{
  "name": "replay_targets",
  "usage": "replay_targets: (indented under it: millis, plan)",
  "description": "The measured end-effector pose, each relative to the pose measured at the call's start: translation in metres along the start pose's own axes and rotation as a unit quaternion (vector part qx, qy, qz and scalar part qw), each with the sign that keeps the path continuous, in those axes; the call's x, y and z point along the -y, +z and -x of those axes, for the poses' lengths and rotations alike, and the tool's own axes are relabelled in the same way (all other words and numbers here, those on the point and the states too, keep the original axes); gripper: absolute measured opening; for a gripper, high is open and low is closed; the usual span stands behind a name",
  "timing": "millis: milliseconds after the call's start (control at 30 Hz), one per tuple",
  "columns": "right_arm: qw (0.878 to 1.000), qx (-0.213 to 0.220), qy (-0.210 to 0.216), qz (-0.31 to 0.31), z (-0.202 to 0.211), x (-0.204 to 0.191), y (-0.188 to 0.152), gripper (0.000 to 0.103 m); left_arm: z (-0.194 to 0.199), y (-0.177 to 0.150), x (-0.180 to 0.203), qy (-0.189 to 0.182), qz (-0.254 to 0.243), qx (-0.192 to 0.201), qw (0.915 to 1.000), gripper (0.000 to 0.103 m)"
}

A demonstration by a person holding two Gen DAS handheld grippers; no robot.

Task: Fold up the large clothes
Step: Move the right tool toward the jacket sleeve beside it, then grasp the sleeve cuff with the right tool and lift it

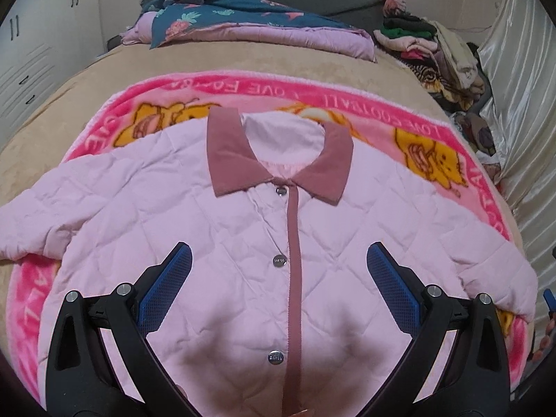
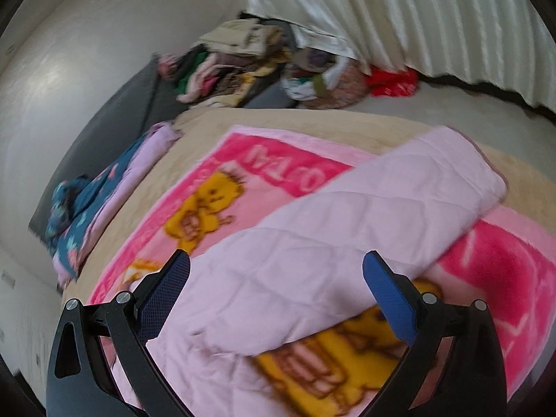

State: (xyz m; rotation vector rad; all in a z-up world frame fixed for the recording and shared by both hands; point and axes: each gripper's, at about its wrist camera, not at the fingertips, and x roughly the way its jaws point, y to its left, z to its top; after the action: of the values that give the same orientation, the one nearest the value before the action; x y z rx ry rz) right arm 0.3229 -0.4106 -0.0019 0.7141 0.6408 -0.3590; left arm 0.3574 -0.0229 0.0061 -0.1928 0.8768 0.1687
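Your bed [image 1: 62,80] fills both views, covered in a tan spread, with a pink cartoon blanket [image 1: 434,132] laid flat across it. On that blanket lies the pink quilted jacket [image 1: 156,201], front side up, snapped closed along a darker pink placket, its collar [image 1: 239,153] pointing toward the far end of the bed and both sleeves spread out to the sides. In your right wrist view one sleeve [image 2: 399,187] stretches away across the blanket, its cuff reaching the tan spread.

At the far end of the bed sits a folded blue floral quilt [image 1: 222,17] on a lilac layer, and beside it, near the pale curtain [image 1: 521,87], a heap of mixed clothes [image 1: 427,45].

Your left hand-held gripper [image 1: 279,255] hovers over the jacket's chest, released, its blue pads wide apart on either side of the placket and the middle snap [image 1: 279,261]. Your right hand-held gripper [image 2: 276,264] is likewise spread wide over the upper part of the sleeve, grasping nothing; whether its fingers touch the fabric cannot be told.
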Motion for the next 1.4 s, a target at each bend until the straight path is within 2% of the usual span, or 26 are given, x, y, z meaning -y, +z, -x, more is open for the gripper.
replay_targets:
  millis: [233, 400, 700, 900, 933, 967, 1000, 1033, 1067, 1133, 1200, 1300, 1400]
  plan:
    - [0.996, -0.007, -0.044, -0.075, -0.022, 0.052, 0.005, 0.099, -0.021, -0.01, 0.002, -0.003, -0.007, -0.015, 0.9999, 0.095]
    - [0.988, -0.011, -0.07, -0.138, -0.036, 0.091, 0.004, 0.099, -0.035, -0.017, -0.002, -0.01, -0.007, -0.032, 0.9994, 0.095]
    - [0.97, -0.034, -0.07, -0.229, -0.071, 0.143, 0.008, 0.099, -0.045, -0.019, -0.01, -0.024, -0.007, -0.04, 0.9989, 0.095]
    - [0.955, 0.001, -0.025, -0.295, -0.082, 0.177, 0.017, 0.097, -0.043, -0.018, -0.024, -0.027, 0.004, -0.042, 0.9987, 0.095]
    - [0.956, 0.011, -0.021, -0.292, -0.08, 0.178, 0.019, 0.084, -0.04, -0.017, -0.027, -0.028, 0.007, -0.041, 0.9987, 0.095]
    - [0.957, 0.015, -0.022, -0.287, -0.078, 0.178, 0.021, 0.058, -0.038, -0.015, -0.029, -0.027, 0.008, -0.039, 0.9988, 0.095]
    - [0.958, 0.019, -0.017, -0.284, -0.075, 0.178, 0.022, 0.048, -0.035, -0.014, -0.032, -0.023, 0.009, -0.038, 0.999, 0.095]
    - [0.961, 0.025, 0.01, -0.276, -0.072, 0.176, 0.025, 0.034, -0.033, -0.012, -0.034, -0.021, 0.011, -0.038, 0.999, 0.095]
    - [0.964, 0.029, 0.022, -0.263, -0.068, 0.173, 0.029, 0.028, -0.03, -0.01, -0.037, -0.022, 0.015, -0.036, 0.999, 0.095]
    - [0.976, 0.043, 0.031, -0.213, -0.054, 0.155, 0.039, 0.023, -0.023, -0.005, -0.042, -0.026, 0.022, -0.031, 0.9989, 0.095]
    - [0.983, 0.053, 0.05, -0.167, -0.039, 0.129, 0.05, 0.021, -0.014, 0.0, -0.047, -0.026, 0.025, -0.022, 0.9991, 0.095]
    - [0.99, 0.067, 0.069, -0.102, -0.016, 0.092, 0.061, 0.02, -0.002, 0.006, -0.051, -0.025, 0.028, -0.014, 0.9992, 0.095]
    - [0.992, 0.083, 0.089, -0.039, 0.004, 0.051, 0.069, 0.019, 0.011, 0.012, -0.057, -0.024, 0.032, 0.001, 0.9992, 0.095]
